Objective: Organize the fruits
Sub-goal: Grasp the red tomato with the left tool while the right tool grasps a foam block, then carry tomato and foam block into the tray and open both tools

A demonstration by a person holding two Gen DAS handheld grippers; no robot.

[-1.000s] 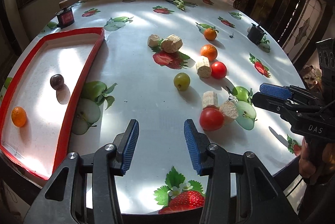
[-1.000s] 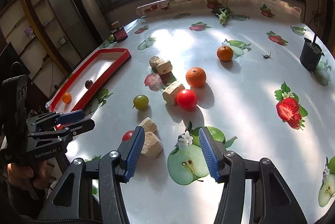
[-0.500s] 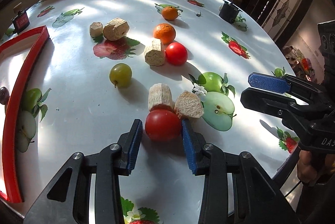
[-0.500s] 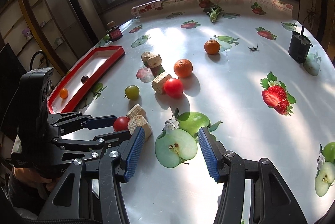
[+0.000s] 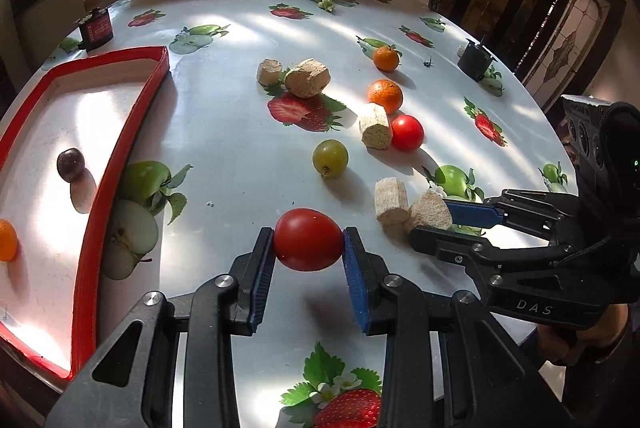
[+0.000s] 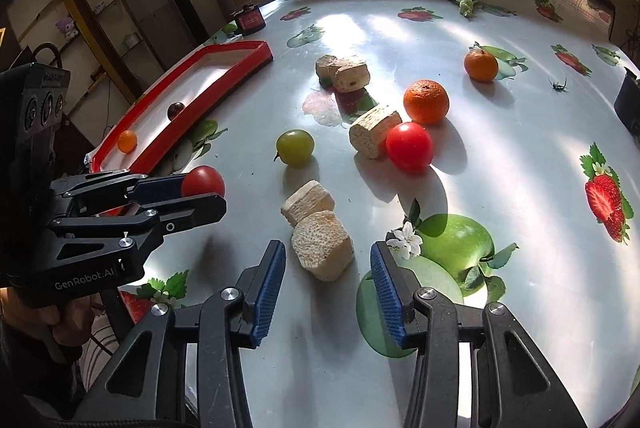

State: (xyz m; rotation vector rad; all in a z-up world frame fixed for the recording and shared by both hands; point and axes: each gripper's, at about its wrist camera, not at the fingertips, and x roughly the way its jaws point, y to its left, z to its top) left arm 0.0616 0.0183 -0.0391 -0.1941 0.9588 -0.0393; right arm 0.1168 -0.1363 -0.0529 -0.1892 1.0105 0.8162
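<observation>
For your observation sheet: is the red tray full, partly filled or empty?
Partly filled. The red tray holds only a dark plum and a small orange fruit; most of its floor is bare.

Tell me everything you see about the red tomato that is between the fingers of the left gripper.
The red tomato is smooth, glossy and slightly oval, with no stem showing. The left gripper has it between its blue ridged pads, which press on both of its sides. It is near the front of the table, right of the red tray. Whether it is lifted I cannot tell.
</observation>
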